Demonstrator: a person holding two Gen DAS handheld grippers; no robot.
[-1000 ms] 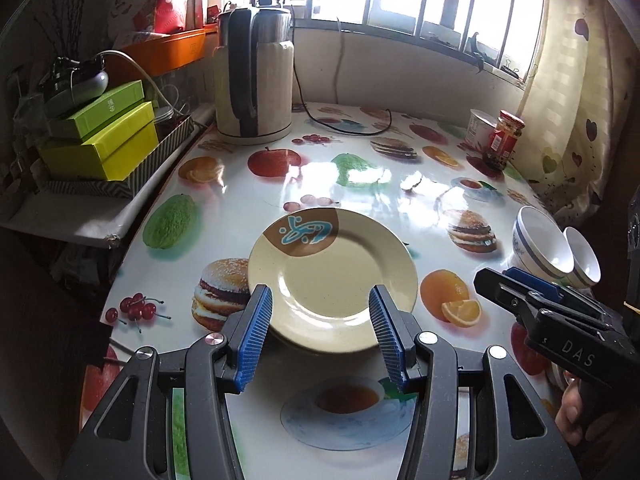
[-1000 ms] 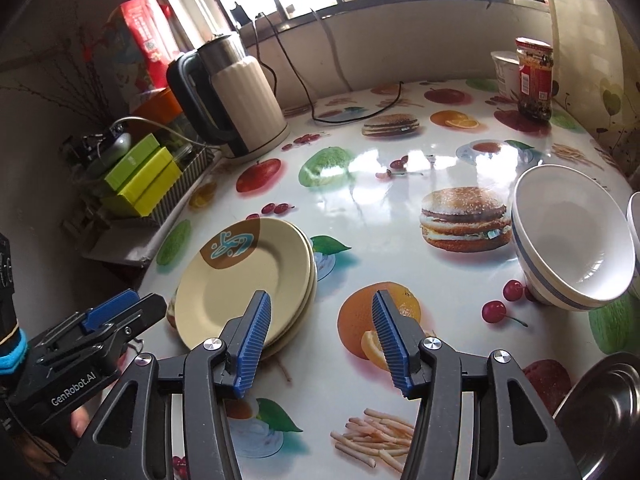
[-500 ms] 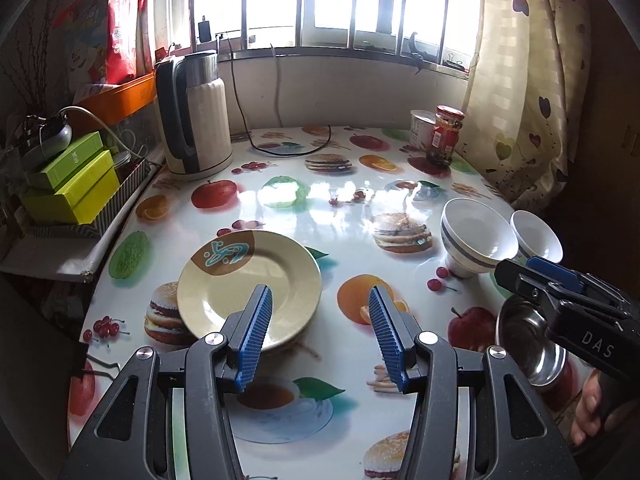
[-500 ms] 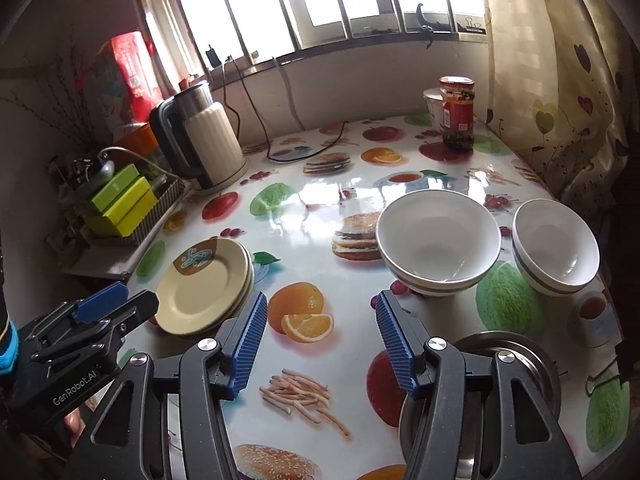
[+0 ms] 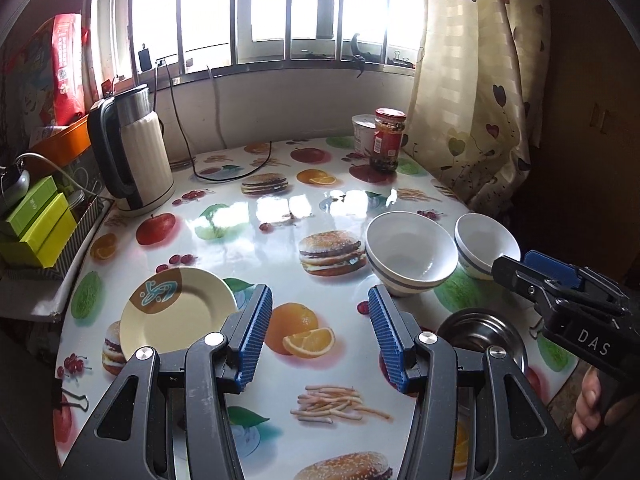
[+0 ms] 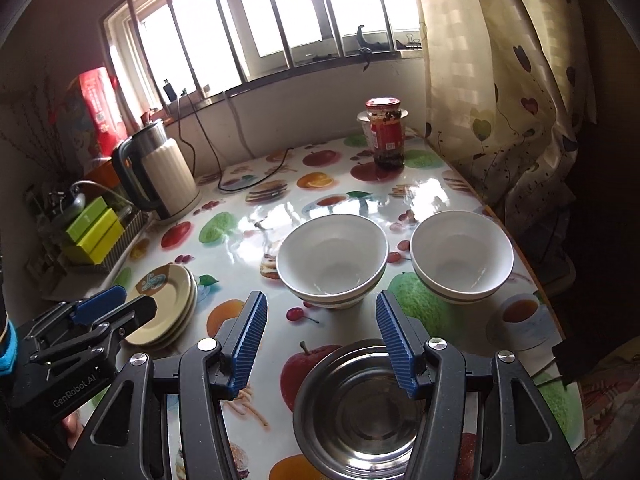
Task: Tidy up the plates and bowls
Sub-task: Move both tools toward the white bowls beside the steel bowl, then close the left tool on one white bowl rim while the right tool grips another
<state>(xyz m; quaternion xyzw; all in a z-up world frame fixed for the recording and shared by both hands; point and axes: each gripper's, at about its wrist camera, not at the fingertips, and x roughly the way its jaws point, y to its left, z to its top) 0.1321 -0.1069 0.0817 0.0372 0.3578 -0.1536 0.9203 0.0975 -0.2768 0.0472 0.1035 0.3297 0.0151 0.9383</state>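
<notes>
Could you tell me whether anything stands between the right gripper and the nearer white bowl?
Nothing blocks it. The right gripper is open and empty, and only bare tablecloth lies between its fingertips and the left white bowl. The steel bowl sits below the fingers, nearer the camera.

On the table (image 6: 460, 184) — plates (image 6: 164, 304) left, two bowls (image 6: 332, 260) right, a steel bowl (image 6: 360, 412) nearest.

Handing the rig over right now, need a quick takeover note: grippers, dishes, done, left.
Left gripper: open, empty. Right gripper: open, empty, above the steel bowl.
Cream plates with brown patch: stacked at the table's left edge.
Two stacks of white bowls with blue bands, larger and smaller, side by side; steel bowl in front of them, apart.
Done: plates stacked.
Left: probably merging the bowls.
</notes>
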